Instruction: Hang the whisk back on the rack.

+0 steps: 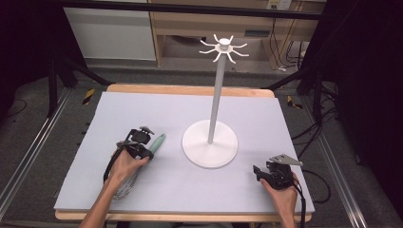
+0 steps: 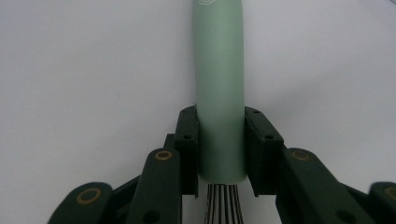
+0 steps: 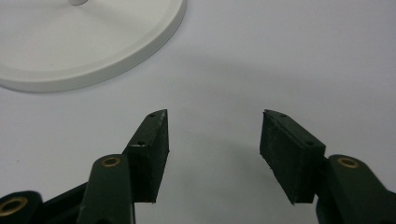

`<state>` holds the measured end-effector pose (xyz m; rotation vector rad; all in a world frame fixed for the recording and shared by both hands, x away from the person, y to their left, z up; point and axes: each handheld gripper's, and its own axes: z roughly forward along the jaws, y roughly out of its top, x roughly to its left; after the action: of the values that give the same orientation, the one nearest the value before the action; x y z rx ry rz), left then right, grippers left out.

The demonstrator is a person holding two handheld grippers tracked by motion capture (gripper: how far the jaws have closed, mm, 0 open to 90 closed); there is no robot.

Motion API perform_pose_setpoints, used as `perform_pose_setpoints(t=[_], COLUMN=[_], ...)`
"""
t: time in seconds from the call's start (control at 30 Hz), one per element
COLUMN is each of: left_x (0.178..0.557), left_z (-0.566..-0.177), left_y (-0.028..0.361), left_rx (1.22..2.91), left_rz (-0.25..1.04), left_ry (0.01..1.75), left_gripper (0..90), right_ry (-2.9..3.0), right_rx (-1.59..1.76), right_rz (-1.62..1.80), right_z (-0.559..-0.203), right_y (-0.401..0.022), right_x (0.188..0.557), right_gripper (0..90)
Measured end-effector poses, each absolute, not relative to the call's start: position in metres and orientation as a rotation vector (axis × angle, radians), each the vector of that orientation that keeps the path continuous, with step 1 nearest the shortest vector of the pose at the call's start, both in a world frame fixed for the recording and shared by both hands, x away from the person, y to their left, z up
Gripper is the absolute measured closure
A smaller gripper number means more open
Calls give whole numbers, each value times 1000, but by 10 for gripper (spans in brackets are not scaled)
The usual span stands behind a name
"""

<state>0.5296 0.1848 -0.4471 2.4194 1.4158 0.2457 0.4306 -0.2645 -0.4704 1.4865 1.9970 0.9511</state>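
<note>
A whisk lies on the mat at the left, its pale green handle (image 1: pixel 158 141) pointing toward the far side and its wire head (image 1: pixel 125 186) under the person's left wrist. My left gripper (image 1: pixel 144 144) is shut on that green handle (image 2: pixel 219 70), a black pad pressed against each side just above the wires (image 2: pixel 222 205). My right gripper (image 1: pixel 259 171) rests low at the front right. In the right gripper view it (image 3: pixel 215 119) stands open, with bare mat between its pads.
A white stand with a round base (image 1: pixel 209 151), a tall pole (image 1: pixel 216 95) and a crown of hooks (image 1: pixel 223 47) stands mid-table; the base rim (image 3: pixel 140 42) is just ahead of the right gripper. The mat (image 1: pixel 142 109) covers a wooden table.
</note>
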Motion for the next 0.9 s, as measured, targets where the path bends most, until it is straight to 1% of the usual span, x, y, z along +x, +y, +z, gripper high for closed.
perform_pose_setpoints(t=[0.13,0.37,0.63,0.9], left_x=[526,515,504,490], left_z=[-445,-432,-419,-402], left_y=[186,191,198,205], left_rx=[2398,2334,2257,2168], left_rz=[242,278,306,356], left_ry=[1397,1353,1309,1260], left_gripper=[686,687,687,687], right_ry=[1999,1997,1986,1979], right_rx=[1488,1484,1481,1482], right_rz=[950,954,959,958], right_z=[-471,-471,-471,-471], right_y=[-264,-264,-263,-264], right_x=[431,431,431,431], right_gripper=[429,429,396,389])
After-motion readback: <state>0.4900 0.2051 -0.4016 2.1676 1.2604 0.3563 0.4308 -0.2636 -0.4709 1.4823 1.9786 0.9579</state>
